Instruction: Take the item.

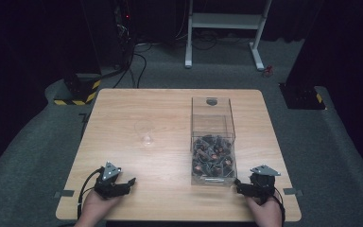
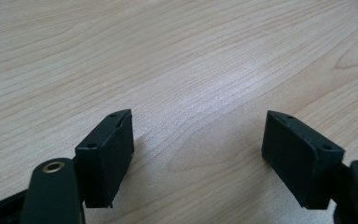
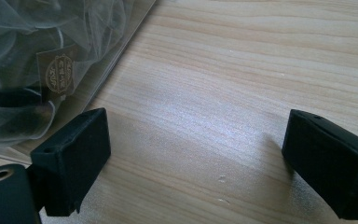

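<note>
Both hand-held grippers rest on the tabletop [image 1: 137,113] with jaws spread and empty, left hand-held gripper [image 1: 128,182] well apart from the clear box [image 1: 212,111] of mesh sachets [image 1: 211,157], right hand-held gripper [image 1: 237,185] just beside its near corner; likely best: lift right, enter from above.

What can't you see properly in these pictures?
- Small things inside the clear box: too small in the high view to name; in the right gripper view the picture's edge cuts them off and gauzy wrapping blurs them.
- Small clear thing on the table: too faint in the high view to identify.
- Dark room beyond the table: shadowed.
</note>
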Motion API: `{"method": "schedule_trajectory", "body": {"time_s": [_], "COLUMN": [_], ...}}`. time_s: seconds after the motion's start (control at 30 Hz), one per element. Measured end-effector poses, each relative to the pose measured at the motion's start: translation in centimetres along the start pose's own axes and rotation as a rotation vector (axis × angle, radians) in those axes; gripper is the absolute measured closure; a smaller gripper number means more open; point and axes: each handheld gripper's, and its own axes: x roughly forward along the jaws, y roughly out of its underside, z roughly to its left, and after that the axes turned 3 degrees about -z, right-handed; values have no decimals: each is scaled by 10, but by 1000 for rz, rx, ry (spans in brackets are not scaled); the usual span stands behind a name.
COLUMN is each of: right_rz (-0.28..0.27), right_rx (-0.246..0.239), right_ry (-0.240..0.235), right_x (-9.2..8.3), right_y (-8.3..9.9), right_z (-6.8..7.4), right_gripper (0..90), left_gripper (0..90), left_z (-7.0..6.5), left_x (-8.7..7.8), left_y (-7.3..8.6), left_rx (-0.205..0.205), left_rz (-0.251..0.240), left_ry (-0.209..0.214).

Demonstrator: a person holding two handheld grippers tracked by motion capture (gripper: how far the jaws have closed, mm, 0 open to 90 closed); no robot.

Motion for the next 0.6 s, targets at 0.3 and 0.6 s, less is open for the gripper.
{"method": "schedule_trajectory", "body": {"time_s": [0.3, 0.6], "right_rz": [0, -1], "right_rx": [-1, -1], "right_ry": [1, 1], "right_x": [0, 0], "right_y": [0, 0], "right_z": [0, 0], "right_gripper": [76, 77], "left_gripper": [255, 260], "left_z": [0, 0], "left_x": [0, 0], "left_y": [0, 0], "left_rx": [-1, 0], "left_rz": [-2, -3], "left_ry": [1, -2]}}
